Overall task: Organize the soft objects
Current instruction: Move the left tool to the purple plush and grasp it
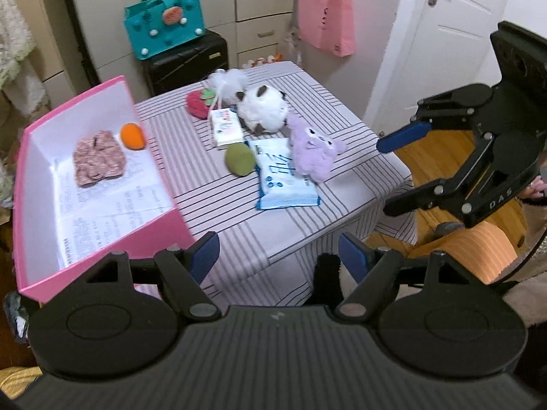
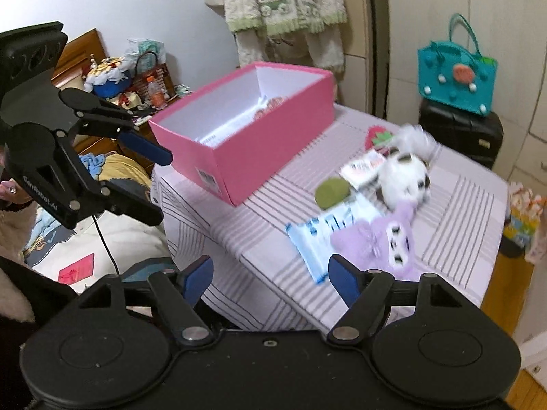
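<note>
A pink box (image 1: 171,230) (image 2: 259,157) stands on the left of the striped table (image 1: 239,212); inside lie a floral cloth piece (image 1: 99,162) and an orange soft toy (image 1: 132,135). On the cloth lie a purple plush (image 1: 312,152) (image 2: 372,239), a white plush with brown ears (image 1: 261,109), a green soft oval (image 1: 239,160) (image 2: 332,191), a red strawberry plush (image 1: 197,102), a blue wipes pack (image 1: 283,181) and a small tissue pack (image 1: 226,126). My left gripper (image 1: 278,256) (image 2: 157,184) hangs open and empty before the table's near edge. My right gripper (image 2: 270,276) (image 1: 393,174) is open too, empty, short of the purple plush.
A white fluffy pouch (image 1: 229,80) lies at the table's far side. Behind stand a black suitcase (image 1: 186,61) with a teal bag (image 1: 165,25), and a pink bag (image 1: 326,20) hangs by a white door (image 1: 444,34). A cluttered bed (image 2: 102,232) lies left of the table.
</note>
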`<state>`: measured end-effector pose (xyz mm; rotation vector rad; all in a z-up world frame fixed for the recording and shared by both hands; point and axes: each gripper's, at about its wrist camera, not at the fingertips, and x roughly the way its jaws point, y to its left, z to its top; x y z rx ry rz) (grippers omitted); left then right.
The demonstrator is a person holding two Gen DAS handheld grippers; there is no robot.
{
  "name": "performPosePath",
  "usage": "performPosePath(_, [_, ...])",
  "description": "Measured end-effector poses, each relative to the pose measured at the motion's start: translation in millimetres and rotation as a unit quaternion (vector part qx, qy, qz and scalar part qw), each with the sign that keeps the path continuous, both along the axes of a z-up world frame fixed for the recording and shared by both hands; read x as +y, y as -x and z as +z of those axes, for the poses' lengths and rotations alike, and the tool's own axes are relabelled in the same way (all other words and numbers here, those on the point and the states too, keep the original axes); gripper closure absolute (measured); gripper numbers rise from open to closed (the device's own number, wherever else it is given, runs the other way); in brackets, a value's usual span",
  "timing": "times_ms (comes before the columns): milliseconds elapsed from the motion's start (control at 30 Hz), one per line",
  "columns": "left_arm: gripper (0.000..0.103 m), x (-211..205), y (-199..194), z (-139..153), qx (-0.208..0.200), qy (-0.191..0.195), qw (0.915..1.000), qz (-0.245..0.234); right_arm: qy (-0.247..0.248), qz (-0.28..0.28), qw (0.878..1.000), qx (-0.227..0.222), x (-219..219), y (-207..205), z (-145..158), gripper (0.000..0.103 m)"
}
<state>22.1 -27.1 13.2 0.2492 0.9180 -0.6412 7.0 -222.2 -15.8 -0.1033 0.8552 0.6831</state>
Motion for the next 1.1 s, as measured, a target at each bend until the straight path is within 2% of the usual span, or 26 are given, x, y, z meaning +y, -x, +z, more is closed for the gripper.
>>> performPosePath(233, [0.027, -27.7, -14.5, -22.1, 0.009, 0.005, 0.9996, -0.027, -0.004, -0.035, 0.999, 0.01, -20.3, -2.3, -36.8, 0.023])
performPosePath(500, [0.029, -60.3, -40.3, -50.4, 0.008, 0.022, 0.9985, -0.05, -0.014, -0.062, 0.998, -0.014, -30.8, -9.2, -72.7, 0.019])
performPosePath(667, [0.031, -78.1, -72.3, -69.7, 0.022, 0.046, 0.9975, -0.05, -0.046, -0.086, 0.995, -0.007, -35.0, -24.0, -99.1, 0.018])
performPosePath(767, [0.035, -89.8, -88.7, -78.6, 0.014, 0.05, 0.9976, -0.045, -0.061, -0.1, 0.993, -0.009, -36.8, -34.1, -110.0, 0.018])
performPosePath(900, [0.048, -102.5, -106.9, -88.9, 0.013, 0.052, 0.9978, -0.04, -0.078, -0.107, 0.991, -0.011, -40.1, -42.4, -116.7, 0.015])
performPosePath(933, [0.05, -104.5, -110.7, -91.4, 0.021, 0.057, 0.9974, -0.04, -0.08, -0.106, 0.991, -0.013, -41.3, -43.6, -116.7, 0.014])
performPosePath(1000, [0.062, -107.5, -117.1, -96.5, 0.043, 0.066, 0.996, -0.043, -0.08, -0.106, 0.991, -0.014, -43.7, -45.2, -117.3, 0.014])
performPosePath(1100, [0.065, -110.5, -120.4, -103.7, 0.094, 0.081, 0.9911, -0.048, -0.073, -0.106, 0.992, -0.018, -48.3, -45.4, -117.1, 0.014])
